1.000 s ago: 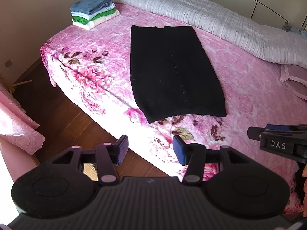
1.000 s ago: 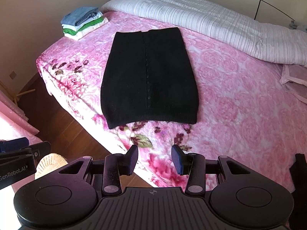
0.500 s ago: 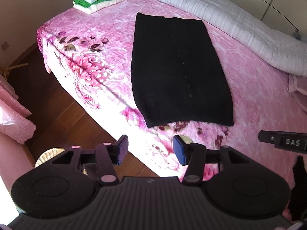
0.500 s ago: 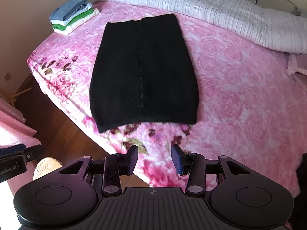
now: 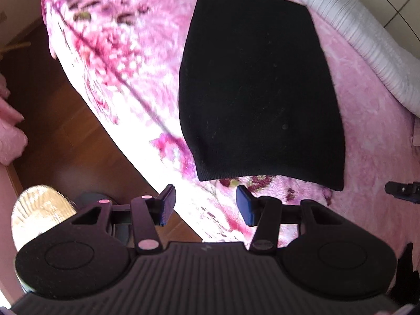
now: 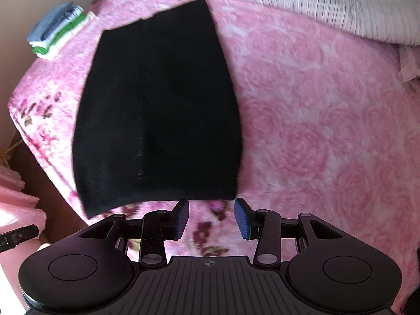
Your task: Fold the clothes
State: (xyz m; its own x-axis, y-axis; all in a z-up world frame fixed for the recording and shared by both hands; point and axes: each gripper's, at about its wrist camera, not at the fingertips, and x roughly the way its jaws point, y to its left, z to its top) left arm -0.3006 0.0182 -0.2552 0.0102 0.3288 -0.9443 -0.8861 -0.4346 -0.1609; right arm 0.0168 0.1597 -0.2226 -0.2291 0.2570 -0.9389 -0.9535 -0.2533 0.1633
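Both of my hand-held grippers hover above the near edge of a bed, each with its blue-padded fingers spread apart and nothing between them. From the left wrist view, my left gripper [image 5: 204, 204] sits over the corner where the pink rose-patterned bedspread [image 5: 367, 99] drops toward the brown wooden floor [image 5: 60, 131]; its fingertips are near, but not touching, the near hem of a long black knitted garment [image 5: 257, 84]. That garment lies flat on the bedspread as a narrow rectangle, running from near the bed's edge up toward a white ribbed quilt [image 5: 367, 36] bunched along the far side. At the right edge of this view, the dark tip of my right gripper [image 5: 401, 190] pokes in beside the garment's near right corner. From the right wrist view, my right gripper [image 6: 211, 216] is just short of the black garment's [image 6: 162, 105] near hem — the pads sit close below its right half, apart from the cloth. A line of small buttons runs down the garment's length. At the far left corner of the bedspread [image 6: 315, 105] rests a small stack of folded clothes [image 6: 57, 35] in blue, white and green, well apart from the black piece. The white quilt [image 6: 315, 2] crosses the top. Both views are slightly blurred.
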